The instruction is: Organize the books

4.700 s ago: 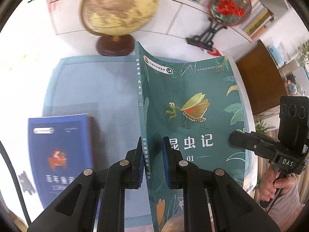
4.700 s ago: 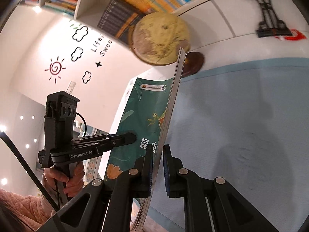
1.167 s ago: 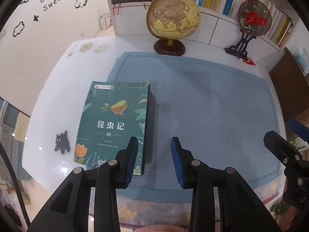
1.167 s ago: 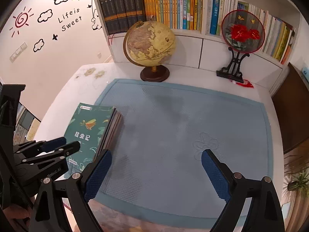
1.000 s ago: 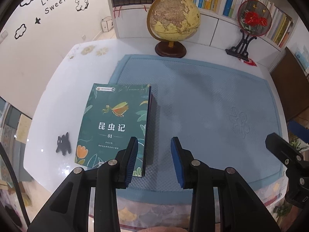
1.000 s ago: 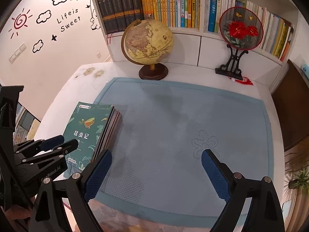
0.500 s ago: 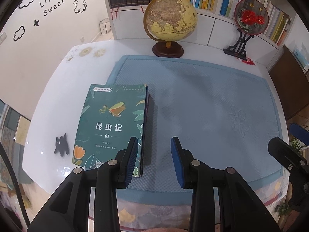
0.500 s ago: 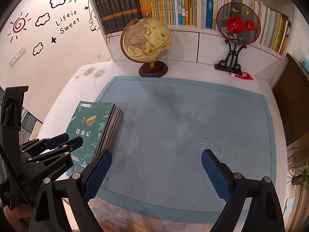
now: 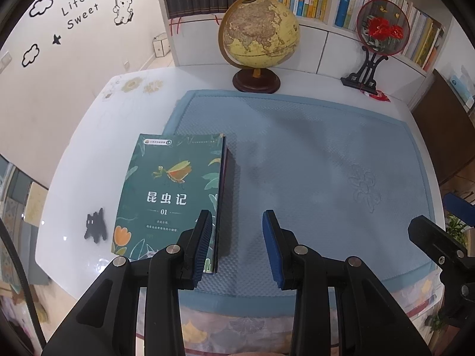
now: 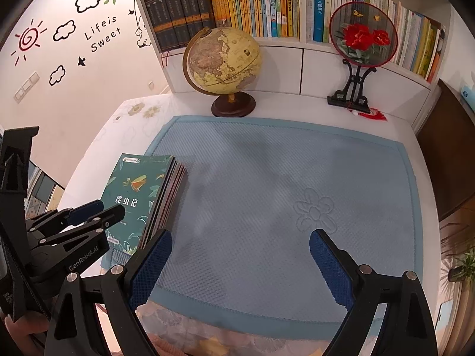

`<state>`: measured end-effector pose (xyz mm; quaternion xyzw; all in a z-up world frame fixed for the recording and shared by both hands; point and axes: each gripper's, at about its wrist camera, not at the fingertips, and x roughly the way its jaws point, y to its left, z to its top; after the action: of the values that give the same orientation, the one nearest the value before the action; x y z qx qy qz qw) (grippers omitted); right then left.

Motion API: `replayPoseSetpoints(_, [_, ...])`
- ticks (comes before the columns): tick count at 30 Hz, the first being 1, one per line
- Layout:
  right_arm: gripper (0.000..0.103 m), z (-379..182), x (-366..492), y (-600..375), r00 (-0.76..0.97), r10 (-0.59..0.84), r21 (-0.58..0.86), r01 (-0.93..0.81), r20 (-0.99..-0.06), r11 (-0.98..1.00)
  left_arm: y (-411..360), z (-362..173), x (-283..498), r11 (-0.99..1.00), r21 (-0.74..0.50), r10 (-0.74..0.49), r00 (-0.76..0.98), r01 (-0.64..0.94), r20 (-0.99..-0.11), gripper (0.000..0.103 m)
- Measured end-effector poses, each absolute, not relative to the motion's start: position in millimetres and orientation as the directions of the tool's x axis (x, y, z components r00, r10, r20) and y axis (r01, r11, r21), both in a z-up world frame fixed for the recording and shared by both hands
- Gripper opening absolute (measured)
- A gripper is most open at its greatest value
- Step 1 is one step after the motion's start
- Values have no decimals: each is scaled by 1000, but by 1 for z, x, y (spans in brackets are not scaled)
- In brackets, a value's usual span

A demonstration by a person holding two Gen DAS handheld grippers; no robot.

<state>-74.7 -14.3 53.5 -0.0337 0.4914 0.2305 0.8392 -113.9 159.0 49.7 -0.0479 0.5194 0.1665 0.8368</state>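
Observation:
A green book with an insect on its cover (image 9: 172,190) lies flat on top of a stack of books (image 10: 167,195) at the left edge of the blue mat (image 9: 326,163). My left gripper (image 9: 236,237) hovers above the stack's near right corner, open with a narrow gap and nothing between its blue pads. It also shows in the right wrist view as the left gripper (image 10: 98,210) over the stack's near end. My right gripper (image 10: 241,243) stands wide open over the bare mat (image 10: 267,178), empty. One of its fingers (image 9: 427,234) shows at the right of the left wrist view.
A globe (image 10: 222,59) and a red flower fan on a black stand (image 10: 362,38) stand at the back of the white table (image 9: 89,136). Behind them is a shelf full of books (image 10: 252,3). A black cat sticker (image 9: 95,227) sits left of the stack.
Earlier both grippers were shut on the upright green book; now it lies flat on the stack and both are open. Over the last second, hardly anything moved.

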Motion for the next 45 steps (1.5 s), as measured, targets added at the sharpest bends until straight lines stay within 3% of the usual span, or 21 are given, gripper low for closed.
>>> replayPoseSetpoints(36, [93,56,-71,-21,434,341,156,-408,-834,900,156,55,-106,951,64,204,460,-303,-864,33])
replayPoseSetpoints(38, [93,56,-70,-23,434,341,157,-406,-834,900,155,54,-105,952,68,206,460,-298,-864,38])
replayPoseSetpoints(40, [93,56,-69,-23,436,340,156,-405,-833,901,152,52,-102,948,116,243,440,-296,-865,61])
replayPoseSetpoints(41, [93,56,-69,-24,436,341,157,-405,-833,901,151,52,-102,949,114,242,448,-293,-861,65])
replayPoseSetpoints(45, [93,57,-67,-24,439,341,154,-408,-831,900,149,56,-103,951,101,234,468,-291,-852,65])
